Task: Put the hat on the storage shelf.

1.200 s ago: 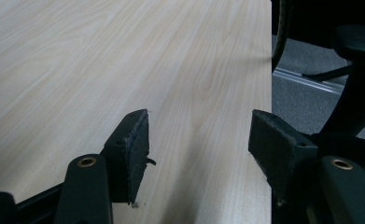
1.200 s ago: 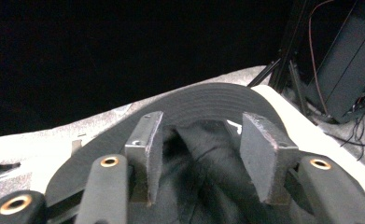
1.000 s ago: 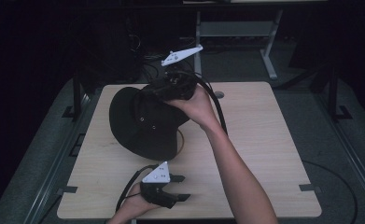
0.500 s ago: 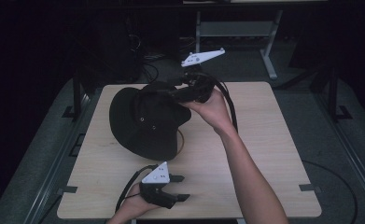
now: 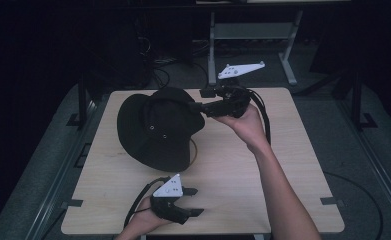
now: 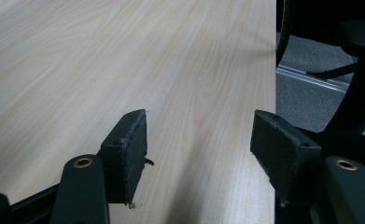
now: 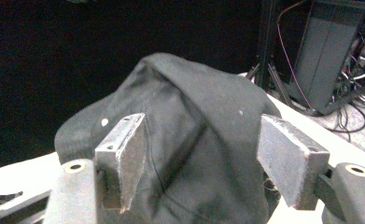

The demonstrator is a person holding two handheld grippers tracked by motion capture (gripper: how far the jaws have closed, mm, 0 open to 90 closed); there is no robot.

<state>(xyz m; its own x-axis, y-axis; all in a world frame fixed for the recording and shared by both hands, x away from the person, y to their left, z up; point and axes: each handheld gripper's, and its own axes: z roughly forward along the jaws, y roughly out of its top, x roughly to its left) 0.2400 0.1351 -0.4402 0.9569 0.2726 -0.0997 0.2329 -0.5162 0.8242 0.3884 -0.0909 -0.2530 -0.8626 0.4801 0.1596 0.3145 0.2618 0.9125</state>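
Black hat on the tabletop, right hand-held gripper just let go of it

Hat (image 5: 155, 127) sits on the far-left part of the tabletop (image 5: 283, 190), a bit crumpled w/ the crown flopped over. Looks like soft fabric, light, not fragile, prob floppy when lifted, so I'd grab the brim edge or pinch a crown fold. Right hand-held gripper (image 5: 195, 106) is by the hat's right edge, jaws have just been opening; in the right gripper view the pads stand apart w/ hat cloth (image 7: 189, 140) behind the gap, not pinched afaict. Left hand-held gripper (image 5: 197, 201) rests at the near edge, jaws wide, nothing in them (image 6: 199, 154). Hard to tell: hat is black on a dark room, underside hidden, thin cord by its near rim barely visible.
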